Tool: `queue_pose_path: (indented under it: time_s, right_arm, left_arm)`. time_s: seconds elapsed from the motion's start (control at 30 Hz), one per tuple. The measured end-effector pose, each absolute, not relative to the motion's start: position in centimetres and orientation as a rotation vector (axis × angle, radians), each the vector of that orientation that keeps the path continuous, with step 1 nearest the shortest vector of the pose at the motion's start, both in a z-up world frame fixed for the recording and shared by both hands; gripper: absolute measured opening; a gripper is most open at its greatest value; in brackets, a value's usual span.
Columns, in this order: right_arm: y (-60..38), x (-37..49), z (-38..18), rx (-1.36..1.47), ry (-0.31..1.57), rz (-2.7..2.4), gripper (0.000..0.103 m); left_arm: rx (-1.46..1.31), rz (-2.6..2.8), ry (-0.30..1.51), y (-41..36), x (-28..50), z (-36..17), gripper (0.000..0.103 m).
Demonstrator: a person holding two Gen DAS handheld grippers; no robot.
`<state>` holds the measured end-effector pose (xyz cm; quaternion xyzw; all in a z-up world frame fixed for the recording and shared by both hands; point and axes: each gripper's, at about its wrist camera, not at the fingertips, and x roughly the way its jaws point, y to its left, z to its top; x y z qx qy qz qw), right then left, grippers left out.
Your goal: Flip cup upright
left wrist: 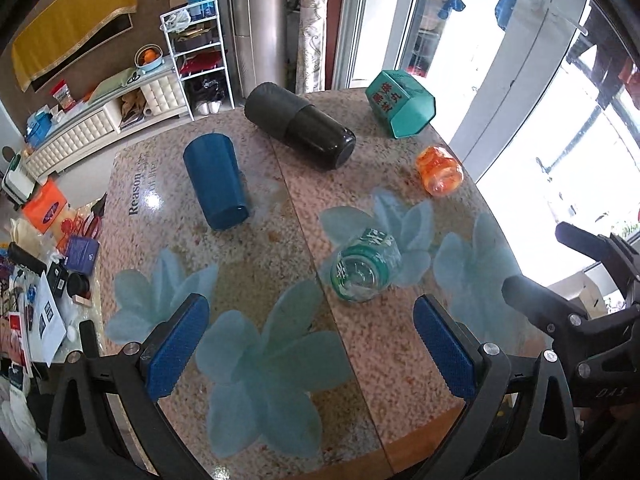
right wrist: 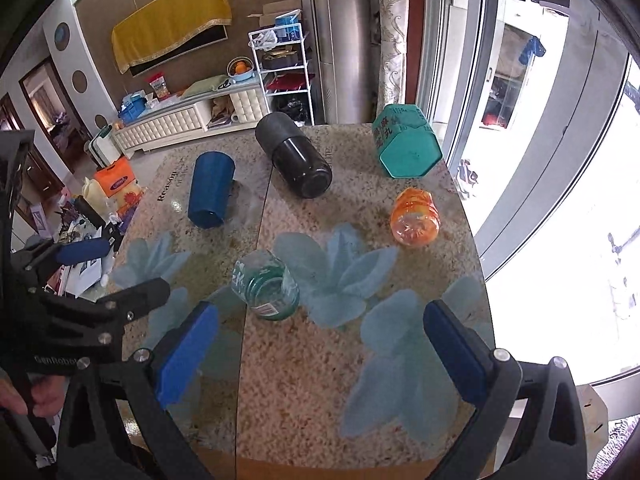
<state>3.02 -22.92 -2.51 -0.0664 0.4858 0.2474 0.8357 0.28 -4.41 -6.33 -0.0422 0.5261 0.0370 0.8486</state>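
Several cups lie on their sides on the flowered table (left wrist: 280, 360): a blue cup (left wrist: 216, 182) (right wrist: 210, 190), a black tumbler (left wrist: 300, 126) (right wrist: 294, 156), a teal hexagonal cup (left wrist: 400, 104) (right wrist: 406, 146), an orange cup (left wrist: 439, 170) (right wrist: 414, 216) and a clear green glass (left wrist: 364, 264) (right wrist: 266, 286). My left gripper (left wrist: 310, 350) is open and empty, above the table's near part, short of the green glass. My right gripper (right wrist: 320, 354) is open and empty, with the green glass just beyond its left finger. Each gripper shows at the edge of the other's view.
The table's right edge runs beside a sliding glass door (right wrist: 540, 140). Left of the table the floor holds clutter (left wrist: 44, 300). A white cabinet (right wrist: 188, 120) and a white shelf rack (right wrist: 284, 76) stand behind the table.
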Motion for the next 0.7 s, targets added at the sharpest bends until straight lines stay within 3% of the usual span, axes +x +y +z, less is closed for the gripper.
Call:
queue_pose_path:
  time_s: [0.7]
  right_arm:
    - [-23.5,2.8,-2.1,-0.111,1.007,0.526,0.103]
  left_arm:
    - [-0.064,0.078,1.077,-4.9,0.0,-4.6,0.103]
